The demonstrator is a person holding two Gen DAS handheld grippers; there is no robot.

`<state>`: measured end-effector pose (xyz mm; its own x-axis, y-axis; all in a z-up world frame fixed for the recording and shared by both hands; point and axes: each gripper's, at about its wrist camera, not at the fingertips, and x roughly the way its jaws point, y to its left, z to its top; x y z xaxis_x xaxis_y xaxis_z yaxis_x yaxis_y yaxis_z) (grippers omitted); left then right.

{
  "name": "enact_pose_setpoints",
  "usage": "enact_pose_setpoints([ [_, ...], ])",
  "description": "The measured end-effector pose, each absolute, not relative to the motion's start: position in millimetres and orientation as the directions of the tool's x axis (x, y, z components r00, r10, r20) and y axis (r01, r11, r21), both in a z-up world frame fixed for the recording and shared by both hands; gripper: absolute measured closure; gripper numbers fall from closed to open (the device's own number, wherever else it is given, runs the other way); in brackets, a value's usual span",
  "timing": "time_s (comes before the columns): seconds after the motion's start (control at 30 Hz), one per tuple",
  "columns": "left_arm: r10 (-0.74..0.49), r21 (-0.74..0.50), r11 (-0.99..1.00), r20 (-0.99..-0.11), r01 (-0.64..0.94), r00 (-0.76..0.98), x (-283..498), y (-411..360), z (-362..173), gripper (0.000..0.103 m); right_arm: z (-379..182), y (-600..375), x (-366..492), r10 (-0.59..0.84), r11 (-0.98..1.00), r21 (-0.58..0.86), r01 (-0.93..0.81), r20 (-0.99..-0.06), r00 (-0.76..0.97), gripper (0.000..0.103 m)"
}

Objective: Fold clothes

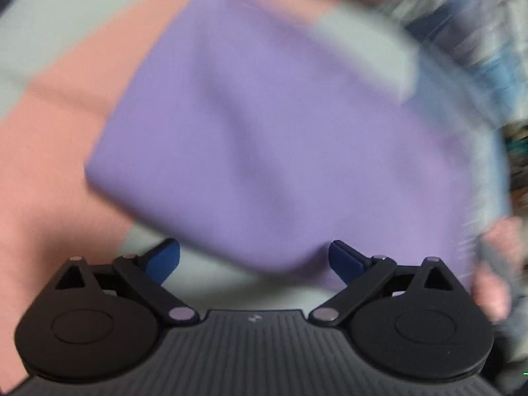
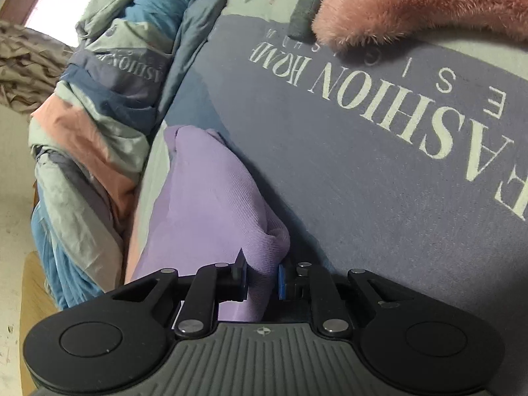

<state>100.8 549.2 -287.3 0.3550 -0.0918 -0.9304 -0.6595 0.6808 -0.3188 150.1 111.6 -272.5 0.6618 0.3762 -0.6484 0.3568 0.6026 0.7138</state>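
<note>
- Between the blue pads of the right claw [image 2: 263, 280], a bunched fold of the purple garment [image 2: 211, 204] is pinched tight.
- From that grip the garment lies away across the bedsheet [image 2: 346, 171], a grey-blue panel printed with pale "FASHION" lettering.
- Beside it on the left sits a rumpled quilt [image 2: 99, 105] in blue, pink and pale green; a fluffy pink fabric [image 2: 412, 3] lies at the top right.
- Over the same garment [image 1: 280, 125], the left claw [image 1: 254, 260] stands spread wide with nothing between its pads, the view blurred.
- A hand [image 1: 491, 274] shows at the right edge.
</note>
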Motion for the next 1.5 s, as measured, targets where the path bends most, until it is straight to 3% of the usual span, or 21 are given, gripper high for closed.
enact_pose_setpoints([
  [0.2, -0.107, -0.408, 0.688, -0.875, -0.6, 0.471, 63, 546, -247, 0.002, -206, 151, 164, 0.358, 0.793, 0.601, 0.099, -0.592, 0.722, 0.088],
  [0.33, -0.101, -0.462, 0.67, -0.832, -0.581, 0.545, 8, 563, -215, 0.001, -156, 229, 182, 0.358, 0.92, 0.353, -0.173, -0.571, 0.739, 0.088],
  [0.43, -0.078, -0.473, 0.639, -0.825, -0.607, 0.56, -35, 582, -200, 0.001, -139, 299, 185, 0.419, 0.905, 0.195, -0.378, -0.558, 0.716, 0.088],
  [0.6, -0.02, -0.46, 0.564, -0.838, -0.686, 0.545, -105, 623, -192, 0.001, -151, 402, 165, 0.521, 0.768, 0.021, -0.64, -0.602, 0.605, 0.088],
  [0.73, -0.004, -0.439, 0.503, -0.862, -0.744, 0.506, -146, 642, -199, 0.001, -203, 460, 140, 0.465, 0.594, -0.142, -0.792, -0.743, 0.482, 0.087],
  [0.8, -0.007, -0.453, 0.483, -0.858, -0.75, 0.513, -164, 646, -201, 0.001, -214, 465, 127, 0.447, 0.544, -0.226, -0.808, -0.737, 0.507, 0.087],
  [1.03, -0.045, -0.49, 0.466, -0.845, -0.737, 0.533, -164, 641, -207, 0.001, -172, 457, 108, 0.53, 0.497, -0.293, -0.817, -0.642, 0.554, 0.088],
  [1.13, -0.066, -0.496, 0.484, -0.842, -0.721, 0.535, -151, 638, -206, 0.001, -179, 456, 98, 0.556, 0.412, -0.286, -0.865, -0.673, 0.488, 0.087],
  [1.2, -0.079, -0.496, 0.502, -0.842, -0.709, 0.533, -145, 635, -206, 0.001, -199, 460, 90, 0.493, 0.333, -0.324, -0.886, -0.741, 0.456, 0.087],
  [1.3, -0.094, -0.495, 0.523, -0.843, -0.694, 0.53, -141, 630, -205, 0.001, -215, 455, 93, 0.47, 0.34, -0.307, -0.889, -0.763, 0.444, 0.086],
  [1.4, -0.101, -0.499, 0.528, -0.84, -0.687, 0.533, -134, 628, -207, 0.001, -196, 453, 94, 0.504, 0.347, -0.259, -0.901, -0.759, 0.412, 0.078],
  [1.5, -0.104, -0.504, 0.531, -0.837, -0.681, 0.538, -128, 629, -208, 0.001, -172, 436, 90, 0.572, 0.42, -0.194, -0.886, -0.702, 0.425, 0.078],
])
